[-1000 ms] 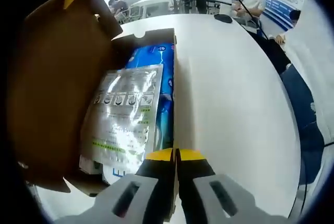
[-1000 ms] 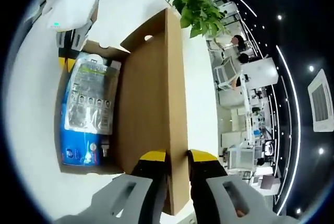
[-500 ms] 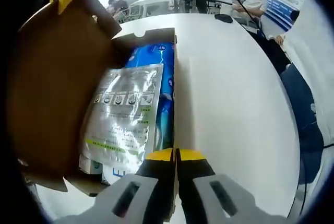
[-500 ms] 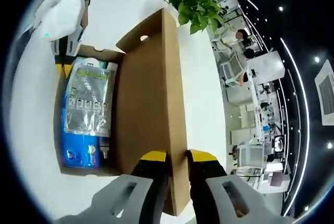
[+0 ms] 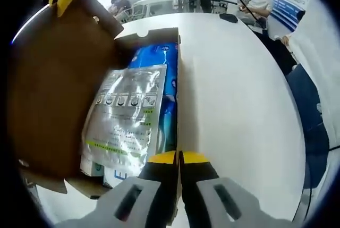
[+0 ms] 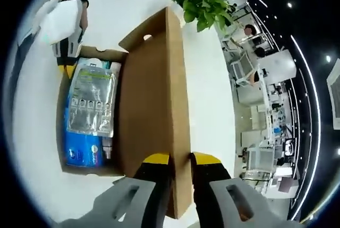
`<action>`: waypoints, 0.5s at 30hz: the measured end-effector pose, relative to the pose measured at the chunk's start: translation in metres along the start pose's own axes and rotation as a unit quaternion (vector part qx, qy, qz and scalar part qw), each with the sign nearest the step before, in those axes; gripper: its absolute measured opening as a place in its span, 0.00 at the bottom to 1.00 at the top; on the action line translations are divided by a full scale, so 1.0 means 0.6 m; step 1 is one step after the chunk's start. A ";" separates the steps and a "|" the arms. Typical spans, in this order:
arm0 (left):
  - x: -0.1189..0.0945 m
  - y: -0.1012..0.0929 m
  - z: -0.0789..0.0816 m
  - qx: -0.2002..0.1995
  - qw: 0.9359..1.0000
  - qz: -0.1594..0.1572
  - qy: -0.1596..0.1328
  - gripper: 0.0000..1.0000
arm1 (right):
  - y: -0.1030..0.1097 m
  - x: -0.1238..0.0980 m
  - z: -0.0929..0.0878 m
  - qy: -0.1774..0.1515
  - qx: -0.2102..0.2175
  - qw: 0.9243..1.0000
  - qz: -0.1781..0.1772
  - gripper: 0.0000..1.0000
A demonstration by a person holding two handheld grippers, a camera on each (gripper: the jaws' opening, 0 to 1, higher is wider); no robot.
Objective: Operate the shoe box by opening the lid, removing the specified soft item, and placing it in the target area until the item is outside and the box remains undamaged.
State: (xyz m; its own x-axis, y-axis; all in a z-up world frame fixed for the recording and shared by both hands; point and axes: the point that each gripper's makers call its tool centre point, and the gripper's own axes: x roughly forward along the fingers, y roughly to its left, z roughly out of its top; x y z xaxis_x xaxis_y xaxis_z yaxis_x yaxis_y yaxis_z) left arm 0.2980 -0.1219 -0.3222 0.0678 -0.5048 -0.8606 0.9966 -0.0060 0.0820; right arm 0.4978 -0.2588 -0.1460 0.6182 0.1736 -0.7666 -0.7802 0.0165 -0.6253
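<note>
Brown cardboard shoe box (image 5: 177,84) sits open on a white round table (image 5: 239,106), its hinged brown cardboard lid (image 6: 154,95) standing up on edge. Inside the box lies a shiny silver-clear plastic pouch (image 5: 125,119) with a row of small printed icons and a green band of text, crinkled and reflective, soft-looking; it rests flat on top of a bright blue plastic-wrapped pack (image 5: 162,63) that runs the length of the box. In the right gripper view the same pouch (image 6: 91,103) lies on the blue pack (image 6: 79,151), both fully inside the box walls (image 6: 59,127). Left gripper (image 5: 179,158): yellow-tipped jaws pressed together, pinching the near box wall edge. Right gripper (image 6: 180,159): jaws narrow, clamped on the free edge of the lid. The left gripper (image 6: 68,50) also appears at the far end of the box in the right gripper view. Green leafy potted plant (image 6: 199,2) stands beyond the lid.
</note>
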 end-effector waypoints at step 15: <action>0.000 0.002 -0.002 0.000 1.000 -0.001 0.007 0.01 | -0.001 0.003 0.005 0.005 0.014 1.000 0.024 0.11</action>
State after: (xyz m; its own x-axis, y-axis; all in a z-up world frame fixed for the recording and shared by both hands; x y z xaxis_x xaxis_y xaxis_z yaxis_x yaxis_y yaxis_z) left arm 0.2991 -0.1212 -0.3228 0.0663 -0.4931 -0.8674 0.9968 -0.0069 0.0801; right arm 0.4989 -0.2553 -0.1464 0.5807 0.1645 -0.7973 -0.8113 0.0355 -0.5835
